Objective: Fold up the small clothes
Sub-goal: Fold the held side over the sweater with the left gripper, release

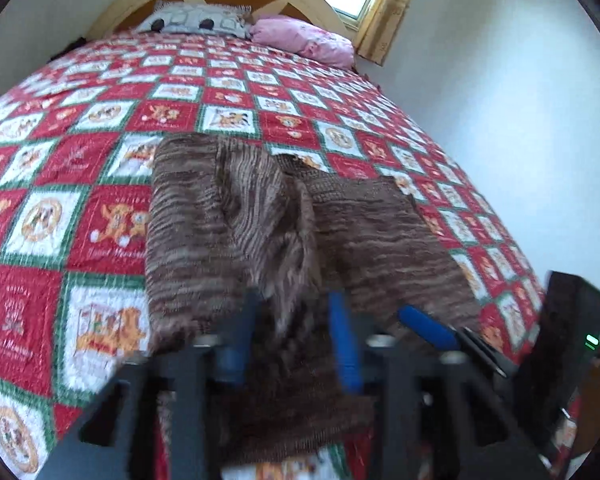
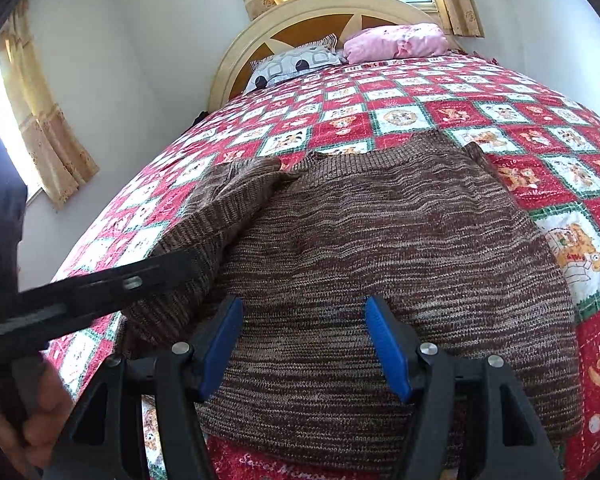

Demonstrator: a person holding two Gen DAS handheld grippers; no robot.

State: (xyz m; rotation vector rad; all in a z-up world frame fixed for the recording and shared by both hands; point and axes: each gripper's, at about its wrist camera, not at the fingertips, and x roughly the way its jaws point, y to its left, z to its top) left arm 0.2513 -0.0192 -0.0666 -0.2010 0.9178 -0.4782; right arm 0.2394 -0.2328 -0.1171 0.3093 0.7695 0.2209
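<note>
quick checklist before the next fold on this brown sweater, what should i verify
1. Left gripper free of the fabric: ok, jaws apart, nothing pinched; the view is blurred.
2. Right gripper ready to grasp: ok, jaws open above the knit, not pressing on it.
3. Brown sweater lying flat on the quilt: ok for the body, which looks smooth.
4. Sleeve folded in tidily: not ok, it lies bunched and angled over the left edge.
5. Hem edge nearest the grippers aligned: cannot tell, the grippers hide it.
6. Space toward the pillows for the fold: ok, only quilt shows there.
</note>
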